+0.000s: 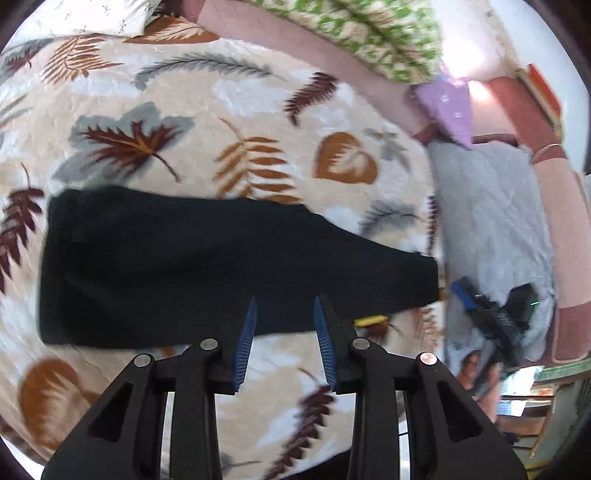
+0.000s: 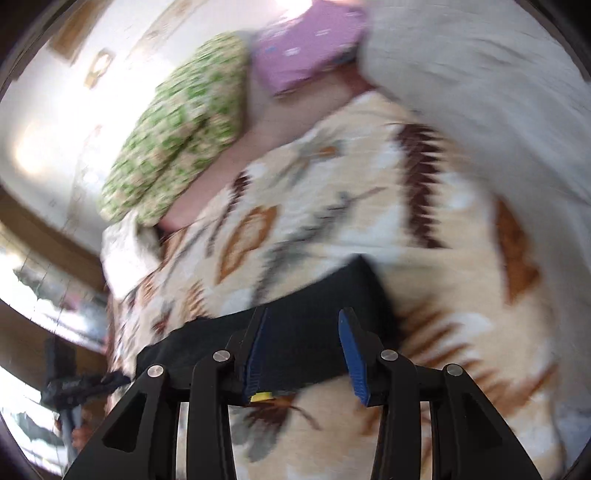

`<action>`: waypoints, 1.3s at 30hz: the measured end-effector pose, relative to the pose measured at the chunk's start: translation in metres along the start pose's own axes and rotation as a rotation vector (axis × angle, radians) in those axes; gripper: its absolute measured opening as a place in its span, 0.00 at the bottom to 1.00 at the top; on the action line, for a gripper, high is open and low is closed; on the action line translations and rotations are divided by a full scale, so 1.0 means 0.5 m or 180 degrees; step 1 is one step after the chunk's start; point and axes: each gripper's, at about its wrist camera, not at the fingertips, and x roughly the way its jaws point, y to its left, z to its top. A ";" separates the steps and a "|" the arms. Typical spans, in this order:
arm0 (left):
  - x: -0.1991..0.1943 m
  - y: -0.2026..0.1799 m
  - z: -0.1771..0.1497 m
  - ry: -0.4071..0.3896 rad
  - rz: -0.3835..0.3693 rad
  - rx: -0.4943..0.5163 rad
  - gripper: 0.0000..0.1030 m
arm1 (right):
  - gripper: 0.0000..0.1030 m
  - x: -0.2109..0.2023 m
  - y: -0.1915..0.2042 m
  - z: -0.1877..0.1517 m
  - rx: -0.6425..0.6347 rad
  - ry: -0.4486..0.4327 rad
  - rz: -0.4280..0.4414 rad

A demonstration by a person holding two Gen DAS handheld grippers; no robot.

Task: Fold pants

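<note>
The black pants (image 1: 192, 266) lie flat and folded lengthwise on a leaf-patterned bedspread (image 1: 177, 122), the wide end to the left and the narrow end to the right. My left gripper (image 1: 284, 306) hovers above their near edge, jaws open, nothing between the blue pads (image 1: 246, 339). In the right wrist view the pants (image 2: 306, 325) lie just ahead of my right gripper (image 2: 304, 317), which is open and raised off the cloth. A small yellow tag (image 2: 261, 397) peeks out at the pants' near edge. The right gripper (image 1: 491, 314) also shows at the right in the left wrist view.
A green-patterned pillow (image 1: 373, 33) and a purple pillow (image 1: 447, 103) lie at the head of the bed. A grey blanket (image 1: 491, 206) covers the right side. A pink bed frame (image 1: 295, 48) runs behind. A white pillow (image 1: 92, 14) is at the upper left.
</note>
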 end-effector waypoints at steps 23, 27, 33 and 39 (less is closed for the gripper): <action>0.008 0.286 0.146 0.0448 0.0061 0.0028 0.46 | 0.33 0.510 0.413 -0.052 -0.2175 0.1943 -0.0107; 0.007 0.274 0.137 0.0462 -0.0121 0.0052 0.56 | 0.33 0.511 0.411 -0.044 -0.2156 0.1927 -0.0110; 0.024 0.277 0.112 0.0669 -0.0341 0.0054 0.58 | 0.20 0.513 0.423 -0.054 -0.2282 0.1911 -0.0126; 0.035 0.306 0.130 0.0585 -0.0415 -0.0103 0.58 | 0.15 0.512 0.427 -0.054 -0.2310 0.1913 -0.0182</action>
